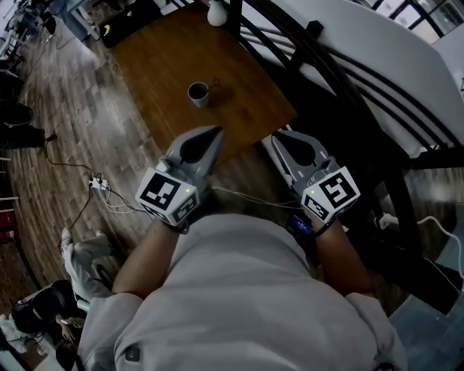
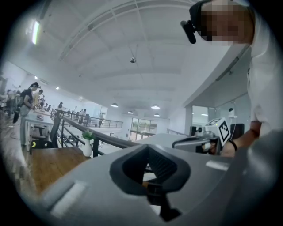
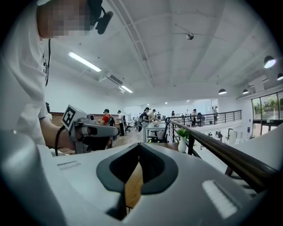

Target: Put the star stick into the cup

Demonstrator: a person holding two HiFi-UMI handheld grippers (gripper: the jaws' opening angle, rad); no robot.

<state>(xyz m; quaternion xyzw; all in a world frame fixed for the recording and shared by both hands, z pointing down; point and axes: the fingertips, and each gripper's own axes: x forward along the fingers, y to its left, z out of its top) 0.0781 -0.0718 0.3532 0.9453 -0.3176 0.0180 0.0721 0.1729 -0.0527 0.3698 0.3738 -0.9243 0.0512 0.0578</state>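
A small dark cup (image 1: 198, 93) stands near the middle of the brown wooden table (image 1: 167, 58). Just right of it lies a small thin reddish thing (image 1: 215, 84), too small to tell as the star stick. My left gripper (image 1: 216, 132) hovers short of the table's near edge, below the cup, jaws together and holding nothing. My right gripper (image 1: 279, 136) is level with it, off the table's near right corner, also shut and empty. In the gripper views the left gripper (image 2: 148, 148) and right gripper (image 3: 138, 145) point out over the table.
A white vase (image 1: 217, 13) with a plant stands at the table's far edge by a dark railing (image 1: 326, 65). Cables and a power strip (image 1: 98, 185) lie on the wood floor at left. People sit and stand at far desks.
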